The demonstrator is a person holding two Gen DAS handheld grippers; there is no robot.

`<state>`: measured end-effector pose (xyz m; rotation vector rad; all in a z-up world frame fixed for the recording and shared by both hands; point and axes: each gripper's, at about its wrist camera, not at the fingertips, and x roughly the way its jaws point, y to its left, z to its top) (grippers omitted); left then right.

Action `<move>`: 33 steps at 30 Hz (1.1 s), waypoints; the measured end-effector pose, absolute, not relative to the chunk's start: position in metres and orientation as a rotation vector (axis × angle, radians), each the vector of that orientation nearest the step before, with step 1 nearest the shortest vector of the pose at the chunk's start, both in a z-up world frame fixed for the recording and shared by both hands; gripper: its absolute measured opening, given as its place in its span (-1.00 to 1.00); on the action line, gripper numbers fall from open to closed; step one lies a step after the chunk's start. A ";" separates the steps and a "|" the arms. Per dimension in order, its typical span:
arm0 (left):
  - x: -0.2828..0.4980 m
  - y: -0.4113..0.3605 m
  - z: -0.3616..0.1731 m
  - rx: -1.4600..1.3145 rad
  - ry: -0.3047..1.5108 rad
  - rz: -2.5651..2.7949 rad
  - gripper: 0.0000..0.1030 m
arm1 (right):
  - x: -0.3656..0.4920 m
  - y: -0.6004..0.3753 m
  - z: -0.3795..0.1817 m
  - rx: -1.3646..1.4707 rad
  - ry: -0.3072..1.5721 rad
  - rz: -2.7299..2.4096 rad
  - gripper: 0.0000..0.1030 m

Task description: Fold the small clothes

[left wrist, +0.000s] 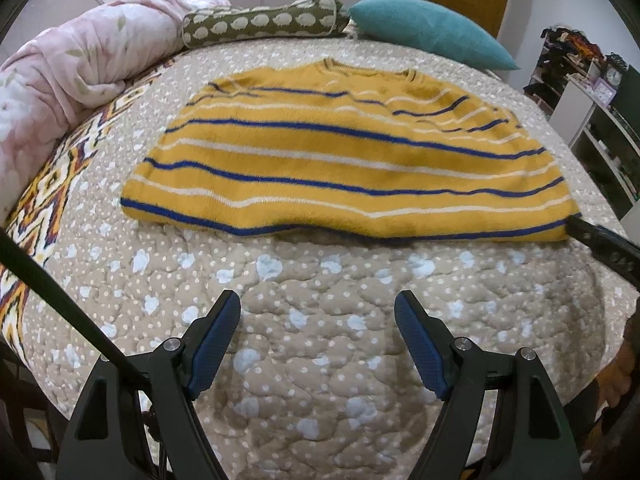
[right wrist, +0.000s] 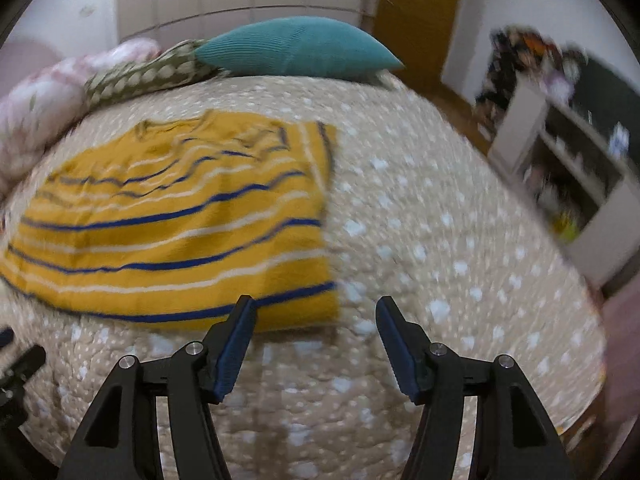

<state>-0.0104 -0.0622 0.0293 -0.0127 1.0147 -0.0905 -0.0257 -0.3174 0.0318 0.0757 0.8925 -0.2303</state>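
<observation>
At far right, blurred shelves (right wrist: 560, 168) unreadable.

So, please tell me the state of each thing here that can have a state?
Striped sweater: lying flat on the bed, sleeves folded in, held by nothing.
Left gripper: jaws open, empty, above the quilt.
Right gripper: jaws open, empty, at the sweater's near right corner.
Teal pillow: lying at the bed's far edge.

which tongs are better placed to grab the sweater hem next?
Right. The right tongs are open at the sweater's near right hem corner; the left tongs are open over bare quilt, short of the hem.
</observation>
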 end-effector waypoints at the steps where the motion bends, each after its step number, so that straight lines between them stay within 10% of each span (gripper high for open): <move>1: -0.008 -0.062 0.026 -0.012 1.024 -0.087 0.52 | -0.028 -0.330 0.027 0.144 0.897 -0.220 0.30; 27: -0.010 -0.032 0.039 -0.120 1.015 -0.130 0.63 | 0.011 -0.350 -0.001 0.621 0.765 0.014 0.45; 33: -0.028 0.026 0.061 -0.187 0.953 -0.057 0.63 | 0.028 -0.351 0.001 0.671 0.790 -0.031 -0.55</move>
